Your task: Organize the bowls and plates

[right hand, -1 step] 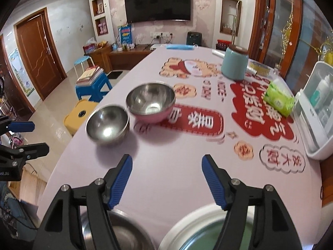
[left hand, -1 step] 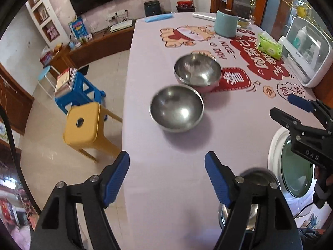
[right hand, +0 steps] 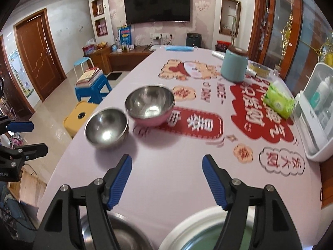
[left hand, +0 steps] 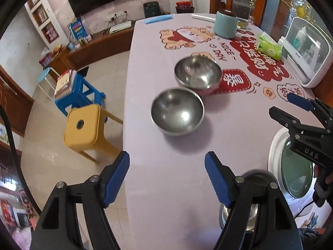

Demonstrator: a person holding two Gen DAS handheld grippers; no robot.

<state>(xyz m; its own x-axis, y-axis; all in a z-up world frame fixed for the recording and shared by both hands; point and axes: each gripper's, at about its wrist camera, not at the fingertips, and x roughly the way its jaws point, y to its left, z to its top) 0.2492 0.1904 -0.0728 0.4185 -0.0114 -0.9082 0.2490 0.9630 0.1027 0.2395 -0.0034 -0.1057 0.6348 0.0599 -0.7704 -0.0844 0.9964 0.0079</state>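
Table [left hand: 170,187] is covered by a pale pink cloth with red and cartoon prints; it fills most of both wrist views.

A white-rimmed plate with green centre [left hand: 295,166] is seen at the near right corner, partly under the right tool in the left wrist view; in the right wrist view it [right hand: 187,227] is cut off by the bottom edge.

A pink-bodied steel bowl [right hand: 149,106] is set toward the middle of the table, nearer the left edge. A plain steel bowl [right hand: 106,127] is placed just beside it on the near-left side, close to the left edge; whether the rims touch cannot be told. Same pair in the left wrist view: pink-bodied [left hand: 197,75], plain [left hand: 177,111]. A third steel bowl [right hand: 124,233] is seen at the near edge, left of the plate, mostly hidden by tool fingers.

Left tool [left hand: 167,177] is held above the near-left part of the table, pointed forward toward the plain bowl, tilted down slightly. Blue pads are spread wide, nothing between them.

Right tool [right hand: 167,179] is held above the near edge, over the plate and third bowl, aimed along the table's length. Pads are likewise wide apart, nothing gripped. In the left wrist view it [left hand: 299,112] is seen from the side near the right edge.

Both views are slightly motion-blurred.
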